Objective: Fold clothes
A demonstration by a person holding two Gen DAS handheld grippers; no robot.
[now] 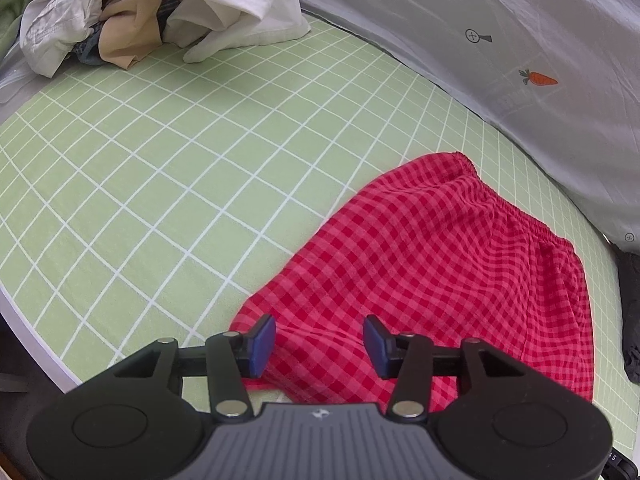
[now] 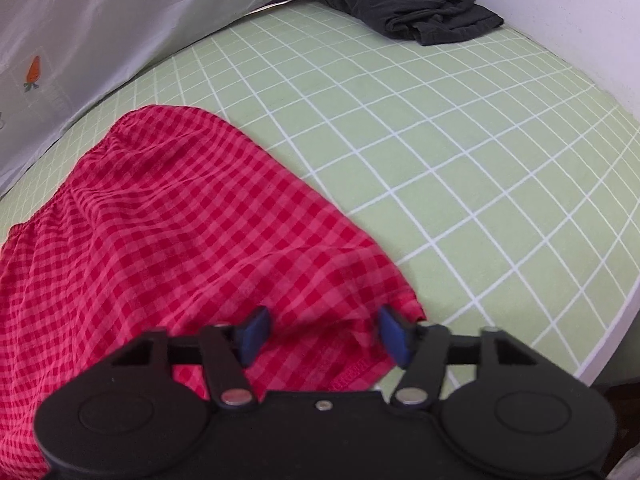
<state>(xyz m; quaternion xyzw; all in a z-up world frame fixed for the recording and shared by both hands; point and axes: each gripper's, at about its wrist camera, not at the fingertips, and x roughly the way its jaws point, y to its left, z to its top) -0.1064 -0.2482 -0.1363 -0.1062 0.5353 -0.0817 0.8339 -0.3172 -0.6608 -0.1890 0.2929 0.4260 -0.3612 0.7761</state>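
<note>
Nearby, heaped laundry [image 1: 160, 20] and a dark garment [image 2: 404, 4] flank red shorts [image 1: 440, 264]; both hand-held grippers gape empty.

Soft, even light fills the room with no glare. A faint shadow lies beside the red cloth [image 2: 168, 240]. The sheet [image 1: 160, 168] has grid lines that bow hard toward the dark corners. The right gripper [image 2: 322, 330] looks slightly blurred; the left view is crisp.

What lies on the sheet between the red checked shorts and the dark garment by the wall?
Nothing: the right wrist view shows bare green grid sheet between red checked shorts and dark garment.
</note>
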